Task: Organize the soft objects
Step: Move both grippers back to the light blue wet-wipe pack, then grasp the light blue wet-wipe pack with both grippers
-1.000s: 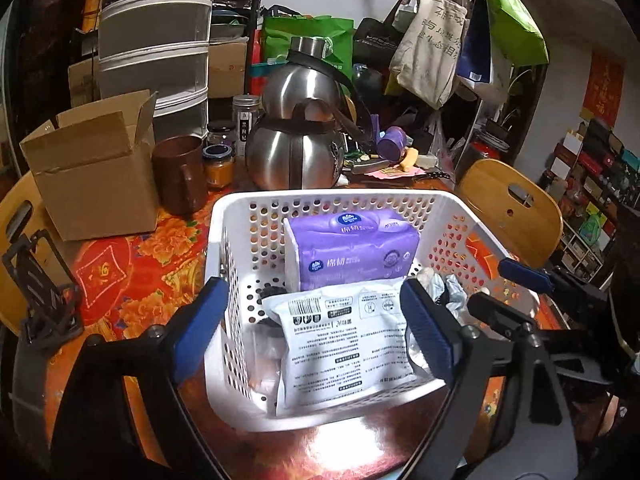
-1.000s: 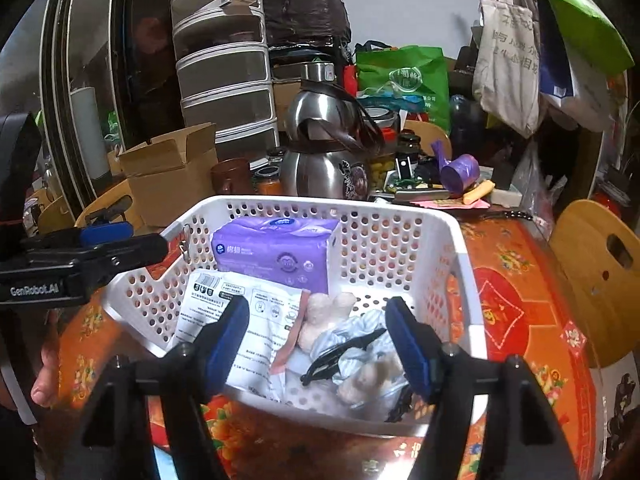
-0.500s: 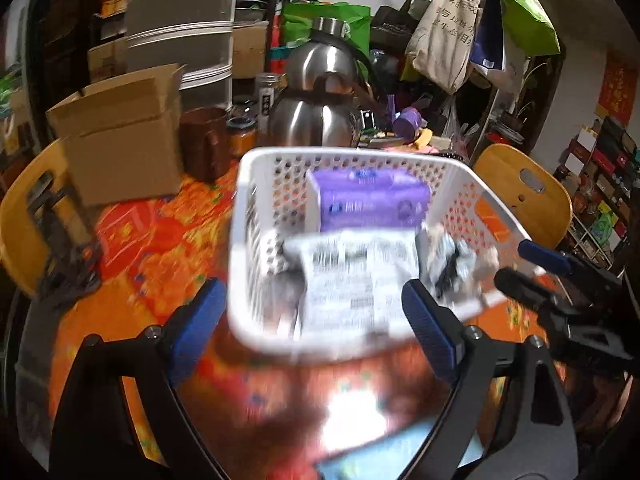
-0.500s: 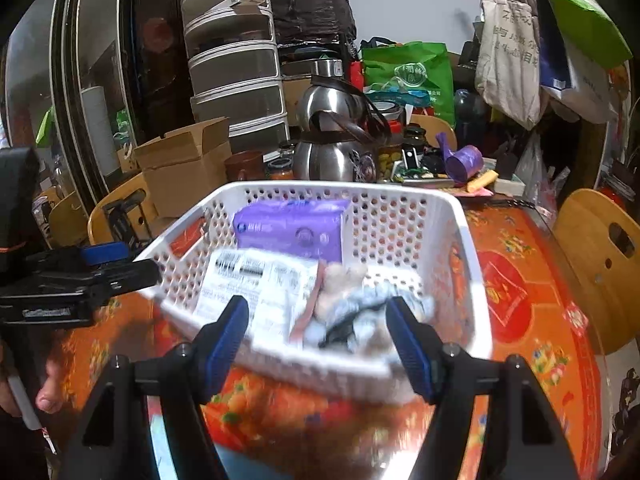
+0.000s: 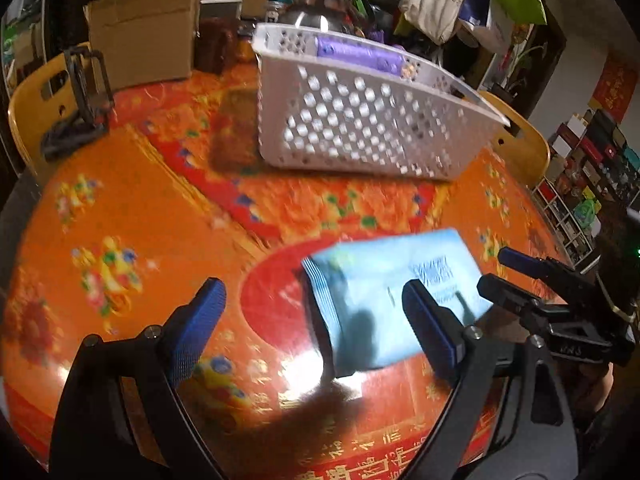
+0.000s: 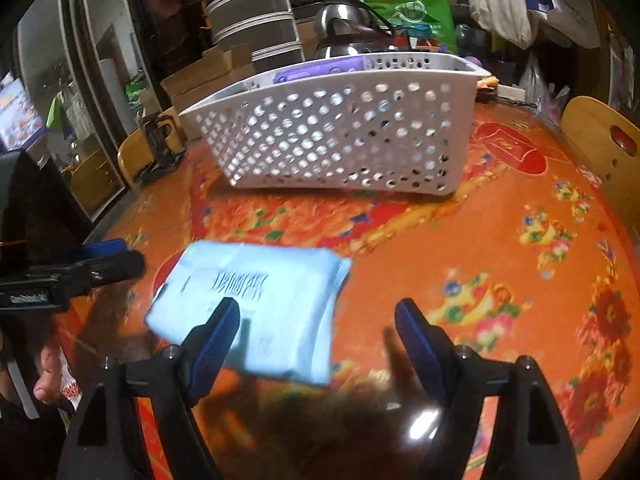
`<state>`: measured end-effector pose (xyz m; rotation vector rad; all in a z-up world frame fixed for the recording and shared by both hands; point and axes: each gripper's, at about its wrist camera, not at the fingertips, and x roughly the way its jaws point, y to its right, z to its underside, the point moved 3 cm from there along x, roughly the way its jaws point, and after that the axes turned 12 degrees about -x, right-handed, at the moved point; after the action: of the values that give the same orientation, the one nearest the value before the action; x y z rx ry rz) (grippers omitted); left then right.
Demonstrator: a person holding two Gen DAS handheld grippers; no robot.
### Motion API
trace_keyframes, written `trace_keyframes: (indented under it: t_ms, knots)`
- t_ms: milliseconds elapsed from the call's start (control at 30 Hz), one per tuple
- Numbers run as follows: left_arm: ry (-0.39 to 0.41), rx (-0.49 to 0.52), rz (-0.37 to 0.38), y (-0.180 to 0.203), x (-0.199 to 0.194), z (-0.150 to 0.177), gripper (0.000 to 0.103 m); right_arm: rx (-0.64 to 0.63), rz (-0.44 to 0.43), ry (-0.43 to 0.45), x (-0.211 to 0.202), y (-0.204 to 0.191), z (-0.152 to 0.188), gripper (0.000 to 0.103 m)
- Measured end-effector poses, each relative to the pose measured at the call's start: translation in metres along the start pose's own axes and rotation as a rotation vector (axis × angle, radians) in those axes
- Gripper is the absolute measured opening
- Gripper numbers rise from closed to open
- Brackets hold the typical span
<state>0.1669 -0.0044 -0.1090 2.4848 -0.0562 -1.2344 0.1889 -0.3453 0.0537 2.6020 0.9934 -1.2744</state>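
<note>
Gripper point(image 5: 316, 316) pads ribbed blue, over glossy rectangular pale-blue packet point(image 5: 392, 300)

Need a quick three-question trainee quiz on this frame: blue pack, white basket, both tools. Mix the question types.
1. True or false: the light blue pack lies inside the white basket.
2. Multiple choice: what shows above the basket rim? A) a purple pack B) a red ball C) a green bottle
3. Fill in: the left tool and right tool are both ____, gripping nothing.

Key:
1. False: it lies on the orange tablecloth, in front of the basket.
2. A
3. open; the right tool's jaws have just been opening, and only one edge of the pack lies in the gap between them.
</note>
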Motion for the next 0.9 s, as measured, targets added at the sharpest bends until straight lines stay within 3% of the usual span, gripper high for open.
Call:
trace_keyframes:
  t_ms: [67, 200, 433, 533, 600, 667, 733, 767, 900]
  knots:
    - [-0.024, 0.000, -0.004, 0.000, 0.009, 0.011, 0.088, -0.011, -0.016, -0.003, 0.002, -0.007, 0.004, 0.078]
    - [-0.043, -0.002, -0.010, 0.000, 0.020, 0.019, 0.088, -0.003, -0.047, -0.013, 0.008, -0.010, 0.008, 0.058]
    - [-0.034, -0.022, 0.022, 0.001, 0.024, 0.022, 0.084, -0.007, -0.087, -0.013, 0.013, -0.017, 0.013, 0.056]
    - [-0.037, -0.021, 0.055, 0.005, 0.025, 0.021, 0.066, -0.003, -0.102, -0.017, 0.015, -0.017, 0.013, 0.053]
    - [-0.054, -0.027, 0.101, 0.010, 0.026, 0.022, 0.046, -0.012, -0.100, -0.021, 0.015, -0.019, 0.013, 0.049]
    - [-0.059, -0.029, 0.116, 0.013, 0.025, 0.023, 0.045, -0.020, -0.097, -0.025, 0.015, -0.021, 0.013, 0.047]
    - [-0.056, -0.022, 0.116, 0.015, 0.024, 0.024, 0.039, -0.028, -0.094, -0.026, 0.015, -0.023, 0.013, 0.045]
    - [-0.057, -0.018, 0.124, 0.016, 0.023, 0.024, 0.031, -0.032, -0.093, -0.027, 0.015, -0.024, 0.014, 0.043]
    - [-0.020, 0.086, 0.096, 0.035, 0.016, 0.032, 0.032, -0.052, -0.083, -0.033, 0.015, -0.029, 0.014, 0.040]
